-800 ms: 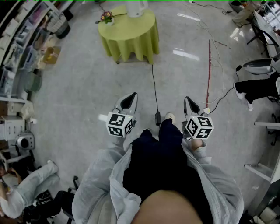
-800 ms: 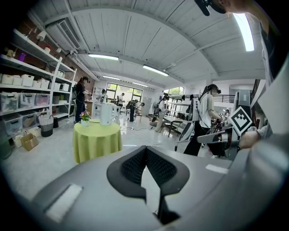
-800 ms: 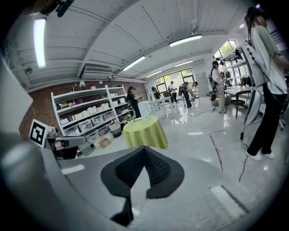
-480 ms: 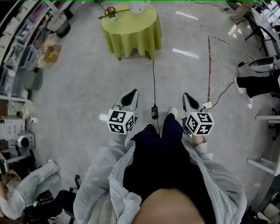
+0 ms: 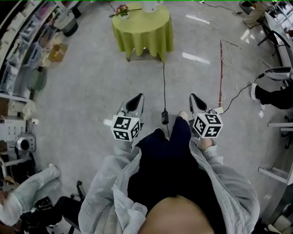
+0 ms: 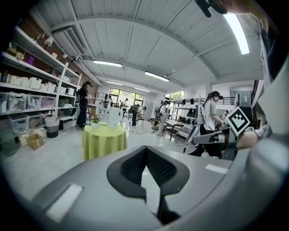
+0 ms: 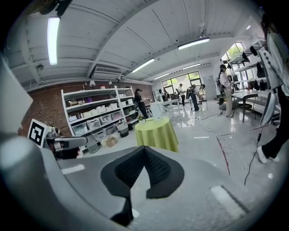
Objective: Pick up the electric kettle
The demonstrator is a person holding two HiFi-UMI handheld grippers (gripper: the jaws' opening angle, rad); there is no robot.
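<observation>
The white electric kettle [image 5: 151,5] stands on a round table with a yellow-green cloth [image 5: 143,28], far ahead at the top edge of the head view. It also shows small in the left gripper view as the kettle [image 6: 113,116] on the table [image 6: 104,140], and in the right gripper view as the kettle [image 7: 157,110] on the table [image 7: 156,133]. My left gripper [image 5: 137,98] and right gripper [image 5: 192,97] are held side by side in front of the person's body, several steps from the table. Both point toward it with jaws shut and nothing between them.
A small flower pot [image 5: 122,10] stands on the table beside the kettle. A black cable with an adapter [image 5: 165,116] runs along the floor from the table. Shelves with bins [image 5: 18,55] line the left. A person [image 5: 25,196] crouches lower left; cables [image 5: 220,68] and a chair lie right.
In the head view the table has slid right and toward the top edge, so less of the kettle shows. Both grippers keep their place in front of the body, still shut.
</observation>
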